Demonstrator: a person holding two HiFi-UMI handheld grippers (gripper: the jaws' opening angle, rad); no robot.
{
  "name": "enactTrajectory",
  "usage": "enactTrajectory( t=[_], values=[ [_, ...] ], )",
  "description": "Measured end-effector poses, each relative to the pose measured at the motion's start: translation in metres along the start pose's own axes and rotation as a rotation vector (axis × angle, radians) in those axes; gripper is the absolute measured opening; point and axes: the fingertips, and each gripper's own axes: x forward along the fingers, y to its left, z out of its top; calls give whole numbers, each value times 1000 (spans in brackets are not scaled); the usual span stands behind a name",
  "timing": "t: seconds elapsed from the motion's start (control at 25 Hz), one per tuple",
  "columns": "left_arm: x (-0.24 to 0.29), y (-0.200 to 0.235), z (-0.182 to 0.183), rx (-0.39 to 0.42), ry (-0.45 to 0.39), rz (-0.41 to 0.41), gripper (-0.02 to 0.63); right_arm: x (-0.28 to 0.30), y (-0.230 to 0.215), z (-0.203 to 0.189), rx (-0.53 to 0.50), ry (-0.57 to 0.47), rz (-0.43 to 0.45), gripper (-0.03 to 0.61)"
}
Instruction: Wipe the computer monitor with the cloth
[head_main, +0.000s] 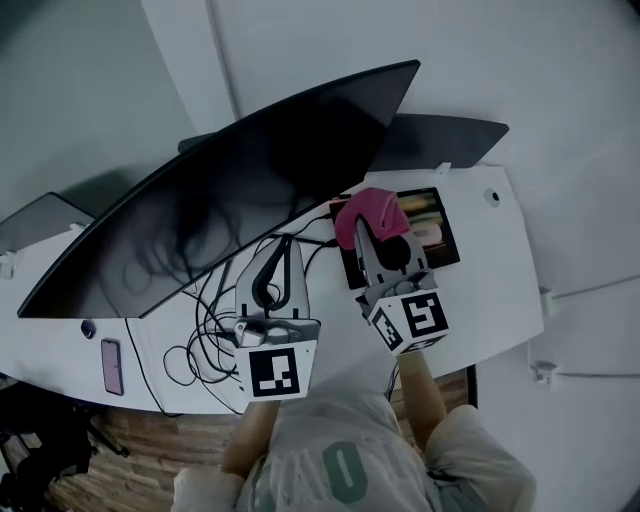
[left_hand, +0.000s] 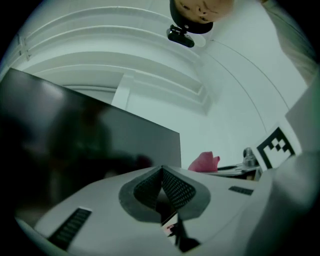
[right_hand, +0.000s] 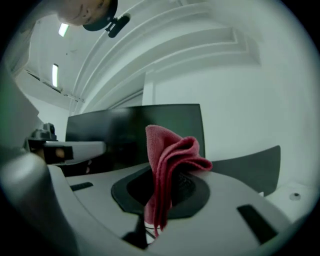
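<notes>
The wide, dark computer monitor (head_main: 230, 190) slants across the white desk (head_main: 490, 290) from lower left to upper right. My right gripper (head_main: 378, 235) is shut on a bunched pink cloth (head_main: 372, 212), held just in front of the screen's lower right edge. In the right gripper view the cloth (right_hand: 170, 165) sticks up from between the jaws, with the monitor (right_hand: 135, 130) behind it. My left gripper (head_main: 284, 246) is shut on nothing, its tips over the cables below the screen. The left gripper view shows the monitor (left_hand: 75, 135) and the cloth (left_hand: 204, 162) off to the right.
Tangled black cables (head_main: 215, 320) lie on the desk under the left gripper. A pink phone (head_main: 111, 366) rests near the front left edge. A dark tray (head_main: 438, 228) sits beside the right gripper. A second dark panel (head_main: 450, 140) stands behind the monitor's right end.
</notes>
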Motion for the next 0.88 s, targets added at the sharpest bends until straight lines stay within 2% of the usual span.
enactTrajectory(
  t=[0.2,0.4,0.64,0.88],
  values=[
    [39,-22,-31,0,37,-98,15,23,-75,-44,49,75,-131,54],
    [70,-33,-65,-28,92,-133,15,47,-122,-106,163,163,-189,54],
    [93,-34,-97,-46,155,-139,15,72,-148,-163,370,218,-210,54],
    [104,-34,-116,-56,182,-140,15,87,-146,-189,486,249,-196,54]
  ],
)
